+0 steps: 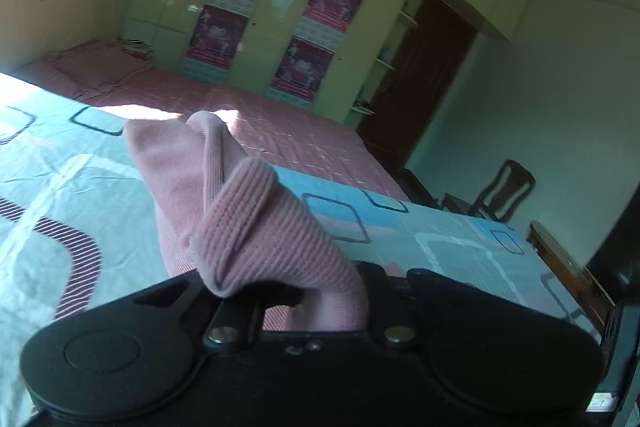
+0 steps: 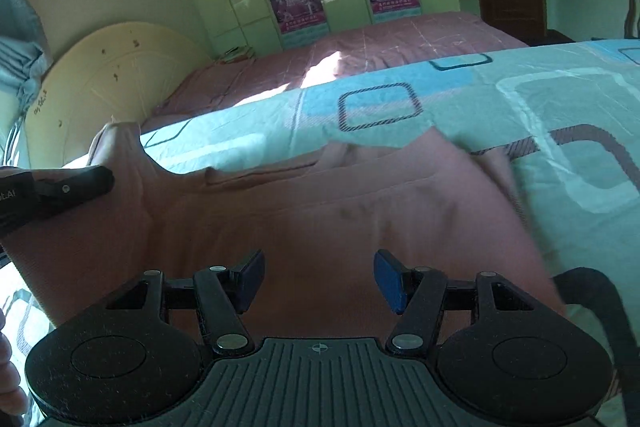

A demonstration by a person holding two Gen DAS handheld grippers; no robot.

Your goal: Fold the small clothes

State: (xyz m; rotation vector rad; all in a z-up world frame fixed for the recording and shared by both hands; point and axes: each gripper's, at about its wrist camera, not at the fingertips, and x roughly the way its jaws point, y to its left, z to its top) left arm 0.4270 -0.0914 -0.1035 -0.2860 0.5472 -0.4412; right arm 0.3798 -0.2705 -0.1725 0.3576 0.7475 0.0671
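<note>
Left wrist view: the left gripper [image 1: 280, 291] is clamped on a ribbed edge of the pink garment [image 1: 192, 183], lifting it off the bed [image 1: 60, 187], probably to fold it over. Just beside that edge, the right gripper [image 2: 320, 281] hovers above the garment, jaws half apart, holding nothing.

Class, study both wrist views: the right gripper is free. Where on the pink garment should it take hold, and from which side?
Probably the far right corner of the pink garment, approached from above along its right edge. The left gripper already pinches the left end, lifting it, while the right gripper hovers open over the flat middle, which offers no edge to pinch on the bedspread.
</note>
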